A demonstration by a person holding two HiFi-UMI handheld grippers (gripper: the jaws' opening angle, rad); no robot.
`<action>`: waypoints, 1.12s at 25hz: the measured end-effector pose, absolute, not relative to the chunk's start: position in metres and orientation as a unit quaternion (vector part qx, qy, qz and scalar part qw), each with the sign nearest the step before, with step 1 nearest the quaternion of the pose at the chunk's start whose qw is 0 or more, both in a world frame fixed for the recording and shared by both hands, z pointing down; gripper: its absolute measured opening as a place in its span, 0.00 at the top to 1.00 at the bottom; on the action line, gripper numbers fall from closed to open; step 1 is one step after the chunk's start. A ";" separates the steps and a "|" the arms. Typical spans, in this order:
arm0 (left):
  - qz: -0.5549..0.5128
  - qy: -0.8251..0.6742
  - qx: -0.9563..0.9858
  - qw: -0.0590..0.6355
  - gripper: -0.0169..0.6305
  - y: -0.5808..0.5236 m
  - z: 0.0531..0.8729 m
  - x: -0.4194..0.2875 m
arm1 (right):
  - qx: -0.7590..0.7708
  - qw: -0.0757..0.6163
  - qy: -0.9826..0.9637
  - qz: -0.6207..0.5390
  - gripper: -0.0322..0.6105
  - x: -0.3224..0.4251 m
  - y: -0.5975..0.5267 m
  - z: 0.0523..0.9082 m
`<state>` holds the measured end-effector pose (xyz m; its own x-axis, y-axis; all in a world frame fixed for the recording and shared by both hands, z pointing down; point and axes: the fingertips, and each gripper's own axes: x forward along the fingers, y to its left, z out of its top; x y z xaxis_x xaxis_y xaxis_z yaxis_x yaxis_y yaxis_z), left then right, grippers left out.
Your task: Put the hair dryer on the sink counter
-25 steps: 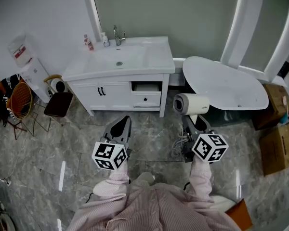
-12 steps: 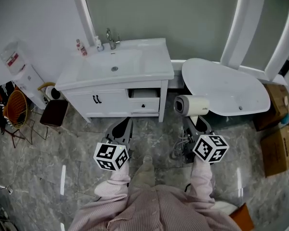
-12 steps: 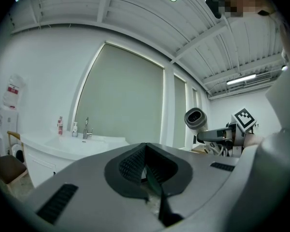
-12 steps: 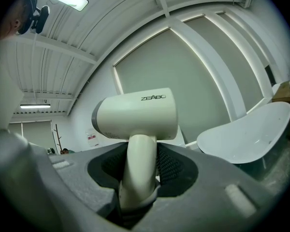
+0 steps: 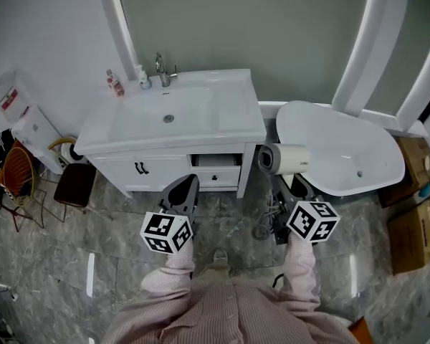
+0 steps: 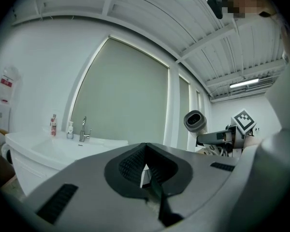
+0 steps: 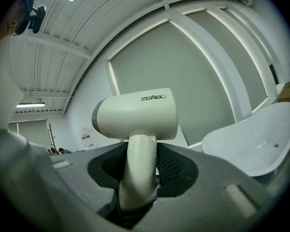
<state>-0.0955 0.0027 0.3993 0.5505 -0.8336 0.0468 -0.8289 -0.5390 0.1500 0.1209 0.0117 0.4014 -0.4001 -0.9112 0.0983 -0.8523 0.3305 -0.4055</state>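
Observation:
A cream hair dryer [image 5: 285,158] stands upright with its handle between my right gripper's [image 5: 292,186] jaws, which are shut on it; its barrel [image 7: 135,114] lies crosswise above the pads. It hangs over the floor, in front of the gap between vanity and bathtub. The white sink counter [image 5: 233,117] lies ahead and to the left, with a flat bare stretch right of the basin. My left gripper [image 5: 185,190] is held level in front of the vanity's drawer, jaws shut and nothing in them [image 6: 145,151]. From it the dryer [image 6: 195,121] shows at the right.
A faucet [image 5: 160,69] and small bottles [image 5: 115,83] stand at the counter's back left. A white bathtub [image 5: 340,149] is at the right, cardboard boxes [image 5: 416,228] beyond it. A stool [image 5: 75,183] and water dispenser [image 5: 21,120] stand left of the vanity. One drawer [image 5: 216,161] is slightly open.
Both grippers have been carried forward toward the vanity, which now lies closer and lower in the head view. The dryer stays held in the right gripper.

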 end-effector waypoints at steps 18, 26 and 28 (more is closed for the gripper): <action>-0.023 -0.457 0.884 0.097 0.98 -0.128 0.408 -0.104 | -0.544 0.064 0.810 -0.211 0.71 0.101 -0.110 0.414; -0.021 -0.461 0.880 0.113 0.98 -0.163 0.420 -0.106 | -0.543 0.067 0.805 -0.229 0.71 0.099 -0.151 0.426; -0.020 -0.464 0.878 0.116 0.98 -0.177 0.423 -0.109 | -0.539 0.063 0.807 -0.232 0.71 0.096 -0.168 0.429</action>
